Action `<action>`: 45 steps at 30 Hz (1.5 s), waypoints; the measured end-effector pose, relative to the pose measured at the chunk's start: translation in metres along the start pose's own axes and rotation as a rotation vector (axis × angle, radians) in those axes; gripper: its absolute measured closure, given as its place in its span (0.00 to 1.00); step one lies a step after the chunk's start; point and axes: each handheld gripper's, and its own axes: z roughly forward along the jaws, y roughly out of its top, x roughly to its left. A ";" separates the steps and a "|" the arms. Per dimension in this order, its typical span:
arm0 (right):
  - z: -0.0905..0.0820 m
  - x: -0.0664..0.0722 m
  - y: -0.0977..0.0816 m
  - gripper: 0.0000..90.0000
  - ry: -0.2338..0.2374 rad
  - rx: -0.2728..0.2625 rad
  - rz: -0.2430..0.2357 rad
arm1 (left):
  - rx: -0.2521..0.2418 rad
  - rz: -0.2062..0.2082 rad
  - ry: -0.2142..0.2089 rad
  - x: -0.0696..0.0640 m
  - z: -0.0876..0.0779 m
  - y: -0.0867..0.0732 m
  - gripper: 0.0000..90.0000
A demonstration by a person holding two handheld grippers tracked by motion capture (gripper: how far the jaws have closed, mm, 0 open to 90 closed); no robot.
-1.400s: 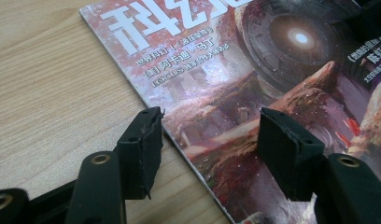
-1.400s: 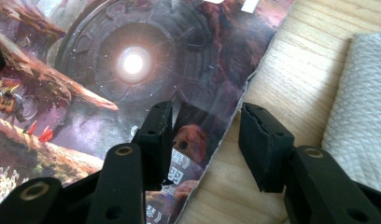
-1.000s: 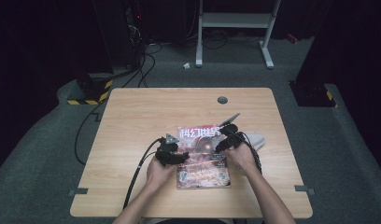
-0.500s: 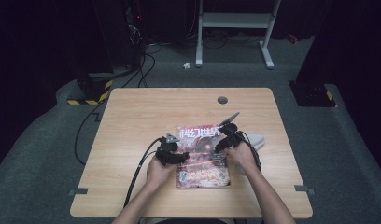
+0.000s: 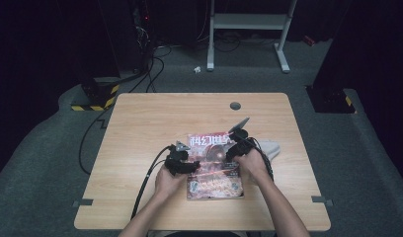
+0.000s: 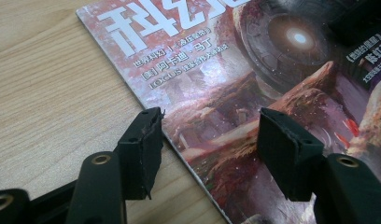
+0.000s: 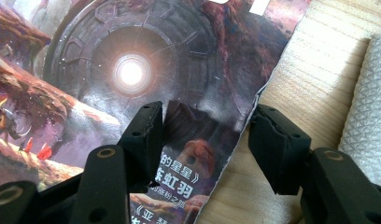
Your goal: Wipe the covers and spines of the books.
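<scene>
Hands cover part of the magazine (image 5: 215, 165) in the high view, so its cover art there is hard to read; its large title is cut off at the top of the left gripper view, and the person is cut off at the forearms by the near edge. The magazine lies flat on the near middle of the counter (image 5: 155, 118), a pale wood-grain top with a round grommet (image 5: 234, 105) near its far edge. Grey carpet surrounds the counter, cables trail across the floor to the far left, a white frame (image 5: 249, 22) stands beyond, and the rest of the room is dark. The glossy cover shows reddish rock and a round glowing portal with white characters. Just right of the magazine lies a cloth (image 7: 370, 112), white with a fine diamond weave and partly cut off. The left hand-held gripper (image 6: 209, 140) is released, its ribbed black jaws straddling the magazine's left edge, one over wood and one over the cover. The right hand-held gripper (image 7: 207, 135) has just been opening and grasps nothing; the slightly lifted right edge of the cover sits between its jaws without being pinched.
</scene>
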 end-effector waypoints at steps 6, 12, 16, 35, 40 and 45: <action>-0.001 -0.005 -0.005 0.53 0.037 -0.035 0.008 | 0.001 0.002 0.000 0.000 0.000 0.000 0.45; -0.003 -0.006 -0.007 0.56 0.054 -0.046 -0.004 | 0.001 0.000 0.001 -0.001 0.000 0.000 0.45; -0.005 -0.004 -0.010 0.57 0.063 -0.050 -0.016 | 0.001 -0.002 0.004 -0.001 0.000 0.000 0.45; -0.011 0.009 -0.013 0.61 0.153 -0.075 -0.082 | -0.001 -0.007 0.010 -0.002 0.000 0.000 0.46; -0.008 0.012 -0.011 0.62 0.158 -0.066 -0.084 | 0.001 -0.008 0.010 -0.002 0.000 0.000 0.46; -0.007 0.021 -0.008 0.65 0.177 -0.074 -0.090 | 0.002 -0.008 0.010 -0.002 0.000 0.001 0.46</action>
